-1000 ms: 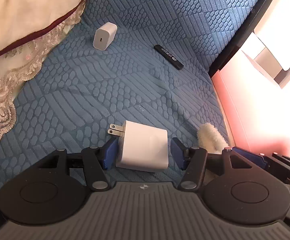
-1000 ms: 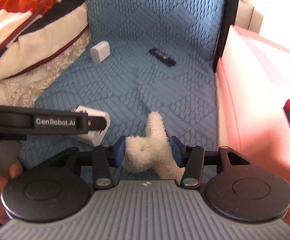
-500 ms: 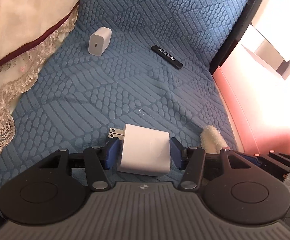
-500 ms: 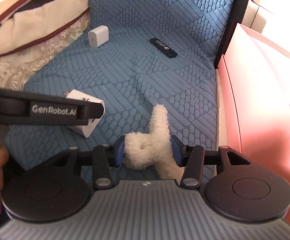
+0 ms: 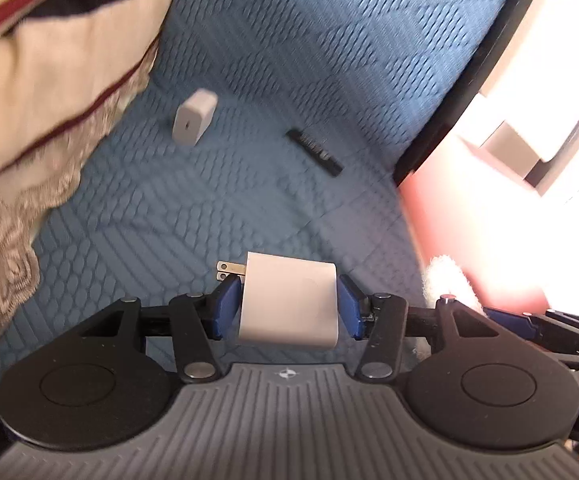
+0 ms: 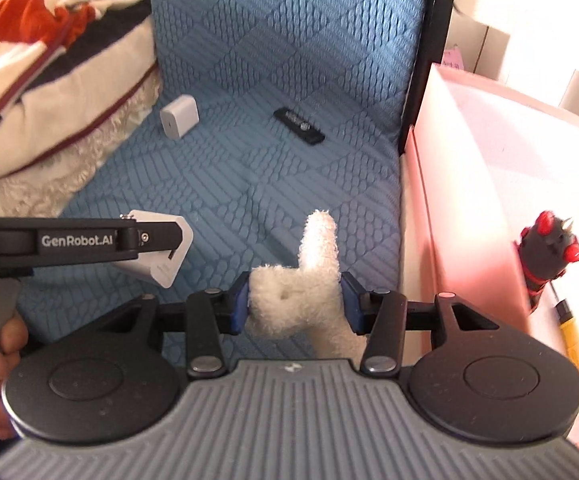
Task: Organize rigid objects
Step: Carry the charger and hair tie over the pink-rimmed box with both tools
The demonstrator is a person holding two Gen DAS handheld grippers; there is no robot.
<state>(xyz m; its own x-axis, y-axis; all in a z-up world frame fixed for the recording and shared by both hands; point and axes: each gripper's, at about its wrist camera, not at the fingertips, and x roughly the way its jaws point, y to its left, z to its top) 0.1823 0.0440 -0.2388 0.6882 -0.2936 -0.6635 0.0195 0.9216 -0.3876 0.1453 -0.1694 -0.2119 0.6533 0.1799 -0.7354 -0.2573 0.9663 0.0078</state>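
Left gripper (image 5: 288,307) closing on white charger (image 5: 289,300), prongs at 9 o'clock. Right gripper (image 6: 294,305) clamped on fuzzy toy (image 6: 301,288). Pink bin (image 6: 469,200) at 2 o'clock, nearer rt hand.

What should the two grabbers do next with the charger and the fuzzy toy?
Probably carry both over to the pink bin. The left gripper is closing on the charger, the right gripper holds the fuzzy toy, and the bin already holds things.
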